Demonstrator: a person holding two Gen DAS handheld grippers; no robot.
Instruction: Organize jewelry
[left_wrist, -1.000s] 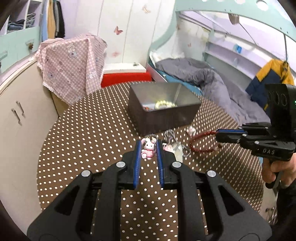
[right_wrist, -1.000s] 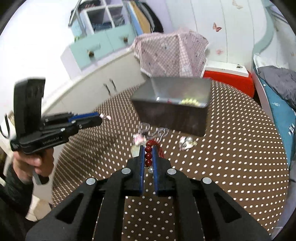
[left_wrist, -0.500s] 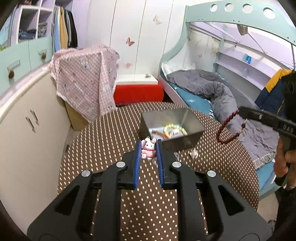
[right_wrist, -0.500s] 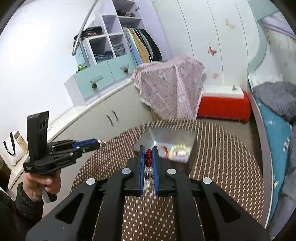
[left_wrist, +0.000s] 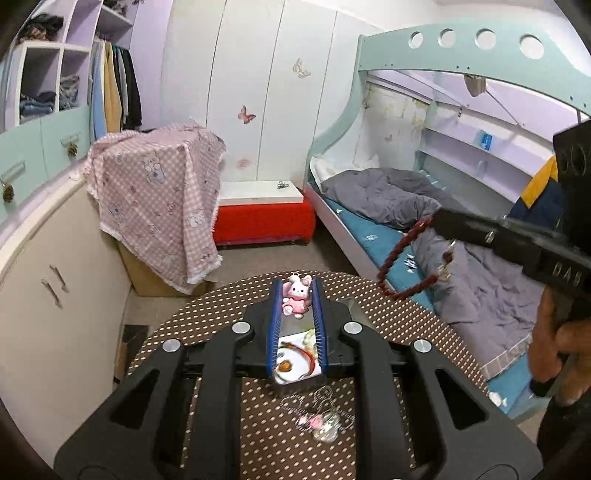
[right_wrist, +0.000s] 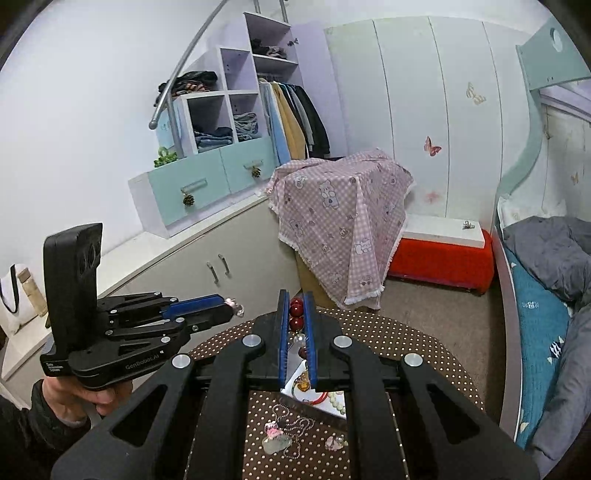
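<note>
Left gripper (left_wrist: 297, 299), centre frame, grasps pink bunny charm (left_wrist: 295, 295) above the box (left_wrist: 295, 362). Right gripper (right_wrist: 295, 314), centre frame, grips red bead bracelet (right_wrist: 295, 315); its loop hangs right of frame (left_wrist: 402, 266)

Room lighting is even, diffuse and cool, with a violet cast on the wardrobe doors (left_wrist: 258, 92) and walls; shadows are soft, and the light source itself cannot be located. Both fisheye views bend straight lines strongly toward the edges, as on the bunk bed frame (left_wrist: 480, 55), and dark vignetting fills the corners. The right gripper (left_wrist: 439, 221) and its red bead bracelet (left_wrist: 397, 254) show motion blur in the left wrist view, while close-up black gripper bodies stay sharp.
</note>
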